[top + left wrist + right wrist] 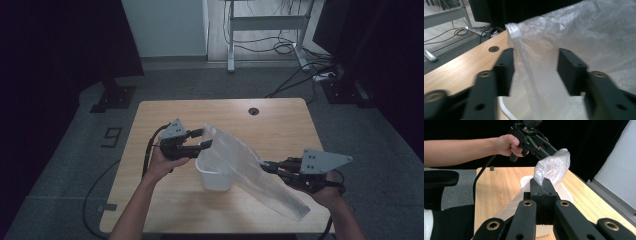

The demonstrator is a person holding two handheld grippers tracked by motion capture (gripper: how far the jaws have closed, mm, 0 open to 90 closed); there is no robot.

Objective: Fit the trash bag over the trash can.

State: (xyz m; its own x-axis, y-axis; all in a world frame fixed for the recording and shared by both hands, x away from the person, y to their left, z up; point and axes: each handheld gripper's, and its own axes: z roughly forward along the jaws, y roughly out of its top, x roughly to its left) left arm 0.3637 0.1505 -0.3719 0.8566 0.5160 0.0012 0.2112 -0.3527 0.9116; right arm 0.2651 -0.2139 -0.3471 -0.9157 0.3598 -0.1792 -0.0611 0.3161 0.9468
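Two tools are working one clear plastic bag (pixel 250 170) above a white bin (pixel 214 176) that is sitting near the middle of the wooden bench (pixel 280 120). The bag is hanging in the air, stretching from the left tool (pixel 202 139) at its far upper end down to the right and toward the near edge, with its loose tail trailing close to the bench. Its middle is draping over the bin's rim.

The right tool (pixel 544 185) is clamping a bunched fold of the film, its jaws pressed tight together in the right gripper view. The left tool (pixel 535 72) is standing about half open around the bag's top edge: in the left gripper view the film is passing between the two black jaws, but neither pad looks pressed onto it, so I am judging that this end is not yet gripped.

Several things could go wrong from here. If the left jaws are closing on a single layer, or on the folded seam alone, the mouth may be staying shut rather than spreading over the bin. The film is thin and slack, so it could be slipping sideways out of the gap before the pads meet. Pulling the two hands apart too hard could be tearing the film at the right pinch, or dragging the light bin across the bench and tipping it.
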